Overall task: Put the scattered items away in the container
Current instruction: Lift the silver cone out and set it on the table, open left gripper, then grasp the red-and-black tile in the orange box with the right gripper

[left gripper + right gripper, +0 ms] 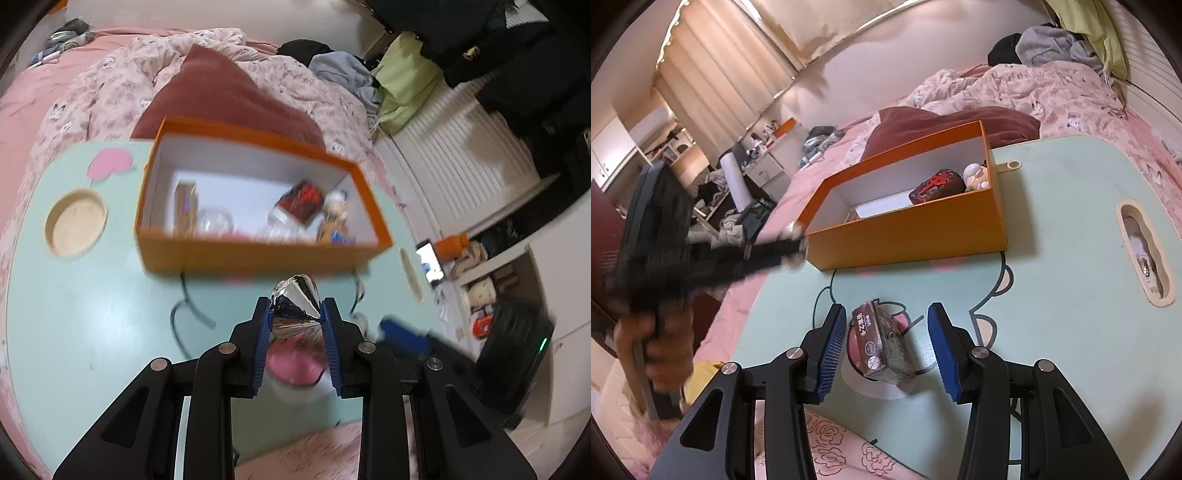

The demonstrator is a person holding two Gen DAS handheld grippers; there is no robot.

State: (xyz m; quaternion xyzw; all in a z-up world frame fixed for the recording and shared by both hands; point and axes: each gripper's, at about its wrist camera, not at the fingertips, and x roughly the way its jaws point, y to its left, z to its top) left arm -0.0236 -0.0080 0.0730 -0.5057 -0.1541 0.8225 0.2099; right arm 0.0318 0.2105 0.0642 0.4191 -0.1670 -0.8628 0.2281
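An orange box (pixel 258 254) with a white inside stands on the mint-green table (pixel 92 314). Several items lie in it, among them a dark red packet (pixel 299 201) and a small figurine (pixel 334 218). My left gripper (pixel 295 314) is shut on a shiny silver cone-shaped object (pixel 297 299), held above the table just in front of the box. In the right wrist view, my right gripper (pixel 886 343) is open, its fingers on either side of a dark brown card pack (pixel 882 343) lying on the table. The orange box (pixel 912 236) stands beyond it. The left gripper (pixel 713 258) shows blurred at the left.
The table has a round cup recess (pixel 75 223) on the left and an oval handle slot (pixel 1145 254) on the right. A bed with a pink patterned quilt (pixel 110 92) and a maroon pillow (pixel 221 92) lies behind. White cabinets (pixel 517 258) stand to the right.
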